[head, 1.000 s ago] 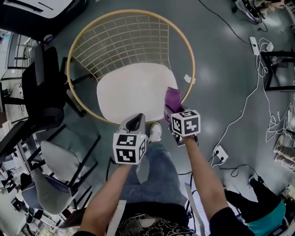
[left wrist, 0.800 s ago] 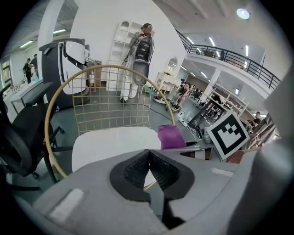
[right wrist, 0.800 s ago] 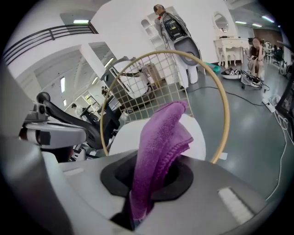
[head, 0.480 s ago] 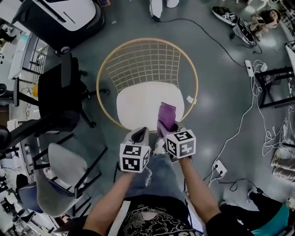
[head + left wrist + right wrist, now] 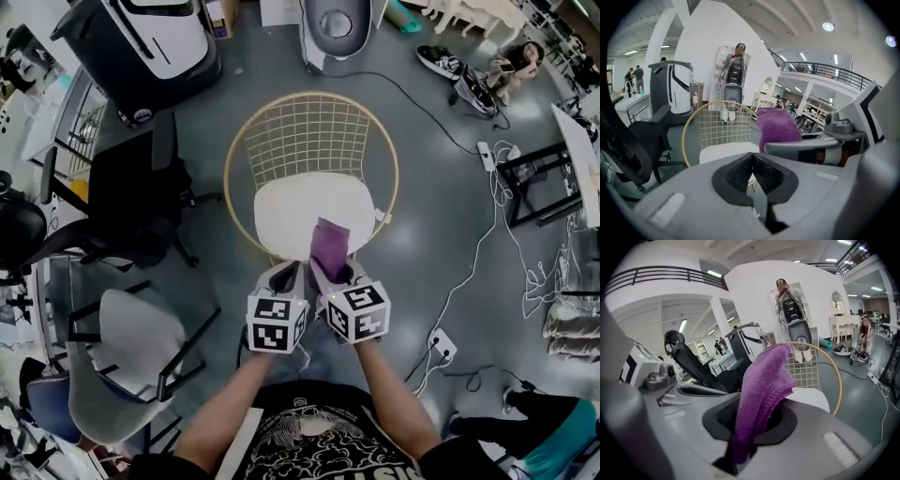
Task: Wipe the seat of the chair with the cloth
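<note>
The chair (image 5: 246,141) has a round gold wire frame and a white seat (image 5: 292,208); it stands just ahead of me. A purple cloth (image 5: 329,247) hangs over the seat's near right edge, with my right gripper (image 5: 330,277) shut on it. In the right gripper view the cloth (image 5: 761,390) stands up out of the shut jaws and hides part of the seat (image 5: 811,399). My left gripper (image 5: 287,277) is beside the right one, shut with nothing in it; its view shows the seat (image 5: 723,153) and cloth (image 5: 778,129) ahead.
A black office chair (image 5: 131,202) stands at the left, a grey-seated chair (image 5: 127,342) at the lower left. A large black and white machine (image 5: 150,42) is at the back left. Cables and a power strip (image 5: 441,345) lie on the grey floor at the right.
The view has drawn back from the chair, which now looks smaller and farther. Both grippers have come closer together, and the cloth has shifted left over the seat's near edge.
</note>
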